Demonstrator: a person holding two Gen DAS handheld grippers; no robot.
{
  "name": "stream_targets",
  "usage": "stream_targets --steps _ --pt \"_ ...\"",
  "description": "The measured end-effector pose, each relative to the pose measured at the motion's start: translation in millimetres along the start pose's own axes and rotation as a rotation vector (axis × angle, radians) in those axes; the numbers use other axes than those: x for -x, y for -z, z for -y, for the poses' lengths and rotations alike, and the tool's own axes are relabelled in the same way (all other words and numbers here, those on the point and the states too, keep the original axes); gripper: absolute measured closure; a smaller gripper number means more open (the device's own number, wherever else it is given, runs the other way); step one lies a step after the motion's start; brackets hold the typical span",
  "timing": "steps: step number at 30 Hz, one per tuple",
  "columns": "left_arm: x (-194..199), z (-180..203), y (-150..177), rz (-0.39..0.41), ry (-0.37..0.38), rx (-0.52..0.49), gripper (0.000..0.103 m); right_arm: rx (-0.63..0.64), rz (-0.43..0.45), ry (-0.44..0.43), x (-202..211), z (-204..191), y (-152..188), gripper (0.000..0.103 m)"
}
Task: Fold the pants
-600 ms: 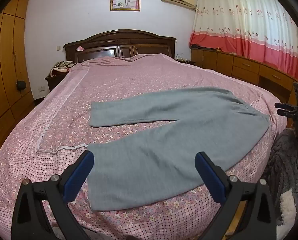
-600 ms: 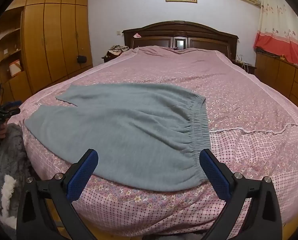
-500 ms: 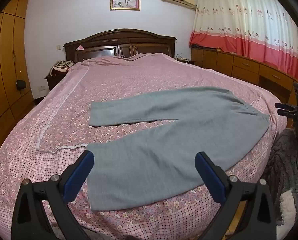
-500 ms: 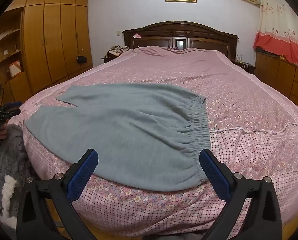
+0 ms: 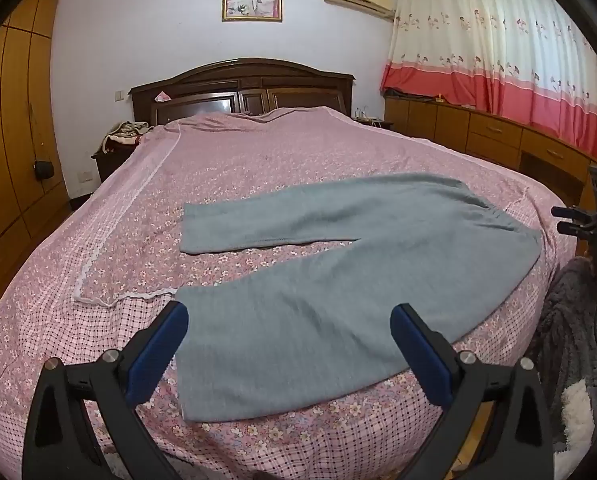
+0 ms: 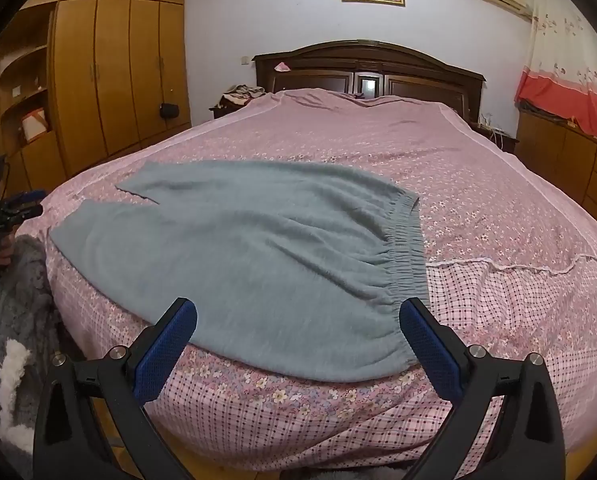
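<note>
Grey pants [image 5: 338, 280] lie flat along the bed's [image 5: 258, 152] foot edge, long axis parallel to it, waistband toward the right corner, legs splayed leftward. Left claw [image 5: 288, 348] and right claw [image 6: 298, 340] hover apart, empty.

Soft even daylight, sharp focus, fisheye bending, dark corners

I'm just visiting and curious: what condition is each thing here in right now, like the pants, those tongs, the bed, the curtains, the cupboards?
Grey pants: unfolded, flat on the bed, legs apart.
Waistband: gathered, near the bed's foot edge.
Left tongs: open, empty.
Right tongs: open, empty.
Pink bedspread: spread over the bed.
Curtains: drawn closed.
Wardrobe doors: closed.
</note>
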State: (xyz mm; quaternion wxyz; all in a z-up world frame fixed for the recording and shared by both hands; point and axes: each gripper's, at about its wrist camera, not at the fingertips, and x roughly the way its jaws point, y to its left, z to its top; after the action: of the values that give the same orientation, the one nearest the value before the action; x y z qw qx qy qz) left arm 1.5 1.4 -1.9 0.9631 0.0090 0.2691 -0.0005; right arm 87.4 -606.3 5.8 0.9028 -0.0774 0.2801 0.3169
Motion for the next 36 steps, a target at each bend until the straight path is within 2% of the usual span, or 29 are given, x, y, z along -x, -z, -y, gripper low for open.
stream_targets --steps 36 --pt "2.2 -3.8 1.0 0.009 0.006 0.016 0.000 0.016 -0.017 0.011 -4.4 -0.6 2.3 0.000"
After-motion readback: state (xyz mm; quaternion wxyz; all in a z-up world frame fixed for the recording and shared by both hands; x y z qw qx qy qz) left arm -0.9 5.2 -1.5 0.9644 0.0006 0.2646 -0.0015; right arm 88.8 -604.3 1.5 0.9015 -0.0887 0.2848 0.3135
